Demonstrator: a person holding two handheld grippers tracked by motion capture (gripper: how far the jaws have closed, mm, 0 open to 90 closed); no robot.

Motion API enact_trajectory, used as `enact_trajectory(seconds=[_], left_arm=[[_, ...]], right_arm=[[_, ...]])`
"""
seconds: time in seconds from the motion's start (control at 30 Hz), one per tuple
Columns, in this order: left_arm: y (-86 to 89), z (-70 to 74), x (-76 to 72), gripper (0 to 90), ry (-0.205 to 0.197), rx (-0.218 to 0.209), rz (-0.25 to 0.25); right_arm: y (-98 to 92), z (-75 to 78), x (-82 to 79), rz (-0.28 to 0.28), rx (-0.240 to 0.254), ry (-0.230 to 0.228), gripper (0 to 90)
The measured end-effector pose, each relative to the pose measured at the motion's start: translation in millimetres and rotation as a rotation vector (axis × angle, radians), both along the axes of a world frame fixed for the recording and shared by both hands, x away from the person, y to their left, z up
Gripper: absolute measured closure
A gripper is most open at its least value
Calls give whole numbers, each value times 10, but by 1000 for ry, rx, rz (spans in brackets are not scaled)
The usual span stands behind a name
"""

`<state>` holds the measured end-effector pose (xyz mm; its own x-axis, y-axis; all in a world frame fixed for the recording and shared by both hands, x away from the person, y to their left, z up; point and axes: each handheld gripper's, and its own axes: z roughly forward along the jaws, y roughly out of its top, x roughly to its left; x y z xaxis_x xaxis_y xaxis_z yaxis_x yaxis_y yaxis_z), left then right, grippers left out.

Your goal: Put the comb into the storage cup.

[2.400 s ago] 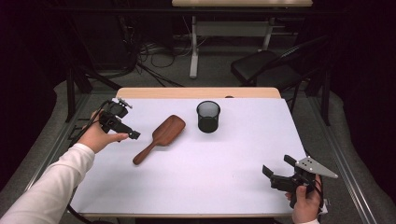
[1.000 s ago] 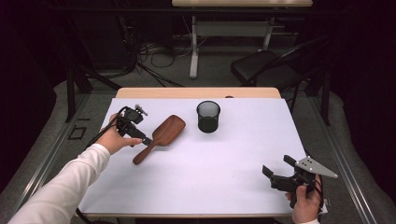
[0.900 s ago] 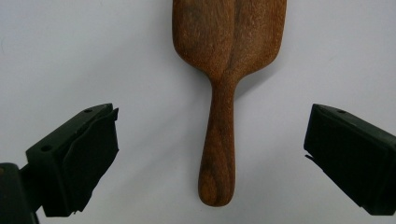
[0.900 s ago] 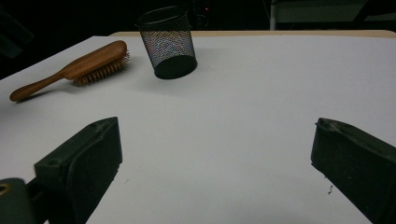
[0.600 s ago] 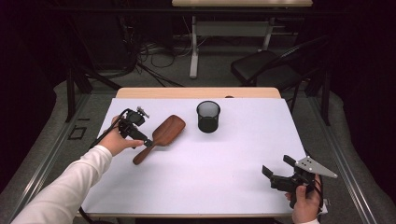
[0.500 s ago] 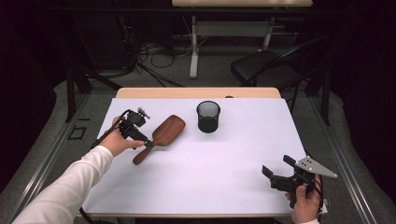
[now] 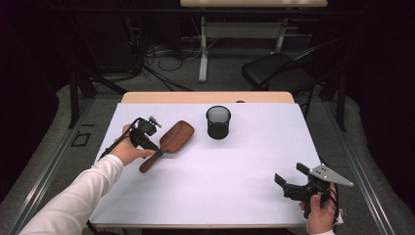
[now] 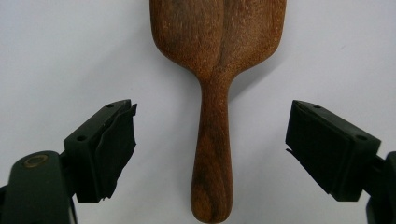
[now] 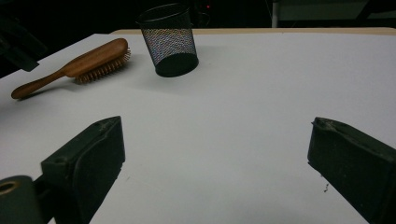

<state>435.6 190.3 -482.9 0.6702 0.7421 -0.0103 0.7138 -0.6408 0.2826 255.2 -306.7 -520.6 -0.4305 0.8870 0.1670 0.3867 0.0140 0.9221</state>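
Left gripper (image 8: pixel 212 154) has moved in over the brown wooden hairbrush (image 8: pixel 215 79) lying left of the black mesh cup (image 7: pixel 218 122); jaws just narrowing, straddling its handle without contact. Grasp appears imminent. Right gripper (image 7: pixel 289 178) idle, spread.

Hairbrush (image 8: pixel 215 116) head cut off by top edge in left hand-held gripper (image 8: pixel 212 154) view; bristles hidden, face down. Mesh cup (image 7: pixel 218 122) contents too dark to tell in high view.

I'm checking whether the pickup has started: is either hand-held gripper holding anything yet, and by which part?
Nothing is held. The left hand-held gripper straddles the hairbrush handle, jaws closing but clear of it; the right hand-held gripper is open.
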Motion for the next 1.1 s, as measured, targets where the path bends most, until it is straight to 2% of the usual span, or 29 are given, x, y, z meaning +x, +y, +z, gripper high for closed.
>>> enact_trajectory(seconds=[0.2,0.37,0.57,0.67,0.9,1.03,1.1], left_arm=[[-34,-26,5,168,6,2,4],[-50,-36,13,170,1,1,-3],[-75,-62,3,218,7,18,-14],[-70,-65,2,239,8,2,-7],[-46,-102,10,273,10,3,8],[-52,-117,13,283,15,4,0],[-57,-120,18,326,26,8,-9]], right_arm=[[6,-1,-2,1,11,14,46],[1,-10,8,-1,9,4,49],[-3,-10,9,-2,11,7,53],[-2,-9,6,-2,13,7,53],[-9,-11,10,-5,13,9,54],[-9,-14,12,-5,14,11,54],[-10,-14,12,-5,14,13,54]])
